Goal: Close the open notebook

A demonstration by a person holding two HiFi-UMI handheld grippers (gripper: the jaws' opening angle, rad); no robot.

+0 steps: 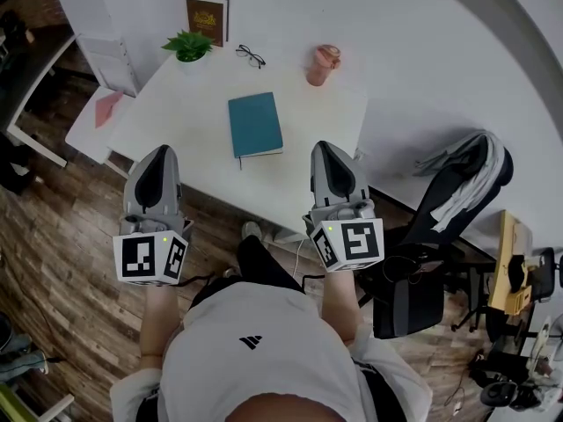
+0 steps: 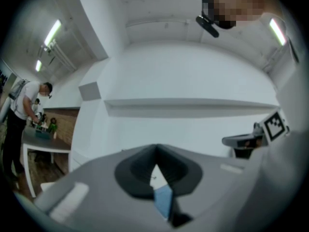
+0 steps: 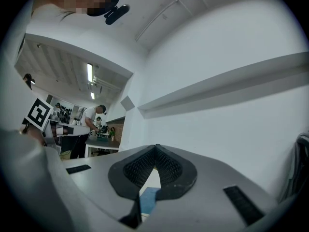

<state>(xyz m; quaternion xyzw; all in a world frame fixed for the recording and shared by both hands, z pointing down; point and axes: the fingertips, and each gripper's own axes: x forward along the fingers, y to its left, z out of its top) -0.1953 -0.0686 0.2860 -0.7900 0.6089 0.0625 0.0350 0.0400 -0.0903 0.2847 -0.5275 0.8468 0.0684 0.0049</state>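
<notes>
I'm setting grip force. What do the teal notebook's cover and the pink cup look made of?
The notebook has a smooth matte cover, likely card or faux leather: even teal colour, no shine, stiff flat edges. The cup may be plastic or ceramic: plain pink with a dull surface, too small to tell which.

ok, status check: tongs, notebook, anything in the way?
Left tongs shut, empty; right tongs shut, empty. Teal notebook lies closed, flat on the table. Nothing in the way; plant, glasses, cup sit at the far end.

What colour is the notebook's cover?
Plain teal notebook; it shows best in the head view.
</notes>
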